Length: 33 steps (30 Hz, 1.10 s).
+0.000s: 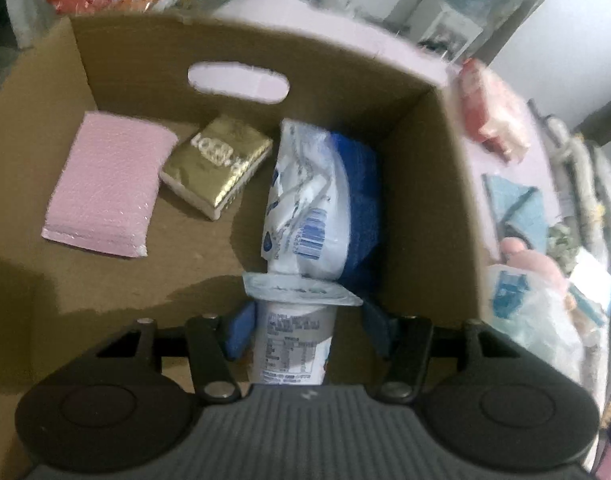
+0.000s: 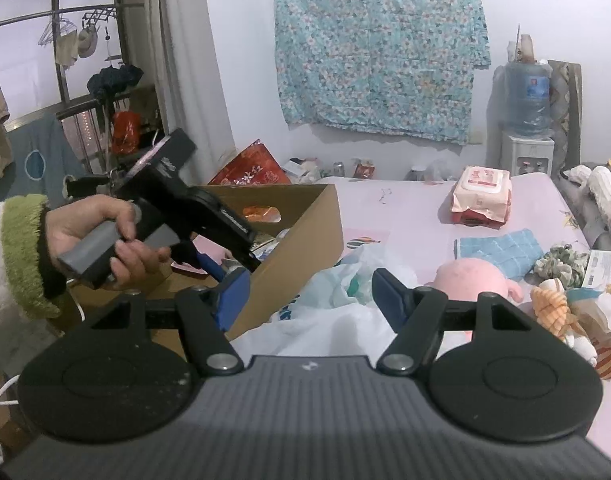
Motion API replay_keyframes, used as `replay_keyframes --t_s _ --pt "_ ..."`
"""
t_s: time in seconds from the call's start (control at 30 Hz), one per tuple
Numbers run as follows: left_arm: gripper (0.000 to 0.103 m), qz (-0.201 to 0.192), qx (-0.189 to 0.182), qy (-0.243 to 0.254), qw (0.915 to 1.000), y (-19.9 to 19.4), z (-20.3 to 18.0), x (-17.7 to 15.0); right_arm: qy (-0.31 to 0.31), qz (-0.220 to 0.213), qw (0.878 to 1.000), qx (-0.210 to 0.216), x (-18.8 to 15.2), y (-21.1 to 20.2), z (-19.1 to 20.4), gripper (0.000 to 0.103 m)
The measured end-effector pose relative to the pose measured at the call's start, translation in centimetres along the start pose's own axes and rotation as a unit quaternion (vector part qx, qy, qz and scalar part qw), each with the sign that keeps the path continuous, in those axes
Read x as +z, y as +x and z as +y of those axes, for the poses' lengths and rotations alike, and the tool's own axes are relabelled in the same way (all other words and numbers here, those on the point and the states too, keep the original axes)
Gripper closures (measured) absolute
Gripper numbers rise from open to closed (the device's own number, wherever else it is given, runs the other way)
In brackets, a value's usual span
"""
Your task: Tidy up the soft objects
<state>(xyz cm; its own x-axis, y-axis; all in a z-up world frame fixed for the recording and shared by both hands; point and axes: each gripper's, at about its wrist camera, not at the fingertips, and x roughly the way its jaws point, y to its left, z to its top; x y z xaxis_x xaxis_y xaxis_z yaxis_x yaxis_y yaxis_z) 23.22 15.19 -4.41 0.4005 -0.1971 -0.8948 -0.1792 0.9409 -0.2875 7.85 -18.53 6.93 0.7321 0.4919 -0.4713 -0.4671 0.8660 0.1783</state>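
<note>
We see a white-and-blue soft pack [image 1: 313, 200] lying in the right half of the cardboard box [image 1: 425, 184], its barcode face up, long and crinkled, with a sealed end flap near us. Beside it, to the left on the box floor, lie a gold tissue pack [image 1: 215, 164] and a pink bubble mailer [image 1: 105, 188], the two just touching at a corner.

Our left gripper [image 1: 303, 328] points down into the box, its blue fingers [image 1: 239, 334] spread to either side of the pack's white neck; we cannot tell whether they press it. From the right wrist view, the left hand [image 2: 105, 240] grips the handle, tilted over the box rim.

Our right gripper [image 2: 309, 296] hovers over the bed [image 2: 405, 208] with fingers wide, holding nothing, above a white plastic bag [image 2: 329, 320]. A pink plush toy [image 2: 473, 276] and a wet-wipes pack [image 2: 481, 192] lie beyond.
</note>
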Motion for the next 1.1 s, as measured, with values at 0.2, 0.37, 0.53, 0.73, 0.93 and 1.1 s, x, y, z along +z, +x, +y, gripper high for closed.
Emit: replay_keyframes --t_s 0.2,0.37,0.53,0.73,0.93,1.1 --pt "0.045 -0.098 -0.022 0.034 0.9943 -5.3 0.0 -1.8 -0.01 0.001 1.0 0.016 0.9 0.7 1.2 0.036" --pt "0.045 -0.119 -0.009 0.006 0.9929 -5.6 1.2 -1.2 -0.017 0.007 0.999 0.033 0.9 1.4 3.0 0.036" --pt "0.045 -0.124 0.03 -0.034 0.9912 -3.2 2.5 1.0 -0.029 0.013 0.999 0.031 0.4 1.5 4.3 0.036" --pt "0.045 -0.144 0.055 -0.052 0.9866 -1.1 3.3 2.5 -0.027 0.012 1.0 0.01 0.1 1.0 3.6 0.036" --pt "0.044 -0.122 0.071 -0.023 0.9896 -0.3 2.4 1.6 -0.011 0.021 1.0 0.005 -0.4 1.5 2.1 0.035" --pt "0.044 -0.112 0.075 -0.014 0.9908 -0.6 2.0 0.9 -0.011 0.021 1.0 0.01 -0.6 1.7 1.9 0.035"
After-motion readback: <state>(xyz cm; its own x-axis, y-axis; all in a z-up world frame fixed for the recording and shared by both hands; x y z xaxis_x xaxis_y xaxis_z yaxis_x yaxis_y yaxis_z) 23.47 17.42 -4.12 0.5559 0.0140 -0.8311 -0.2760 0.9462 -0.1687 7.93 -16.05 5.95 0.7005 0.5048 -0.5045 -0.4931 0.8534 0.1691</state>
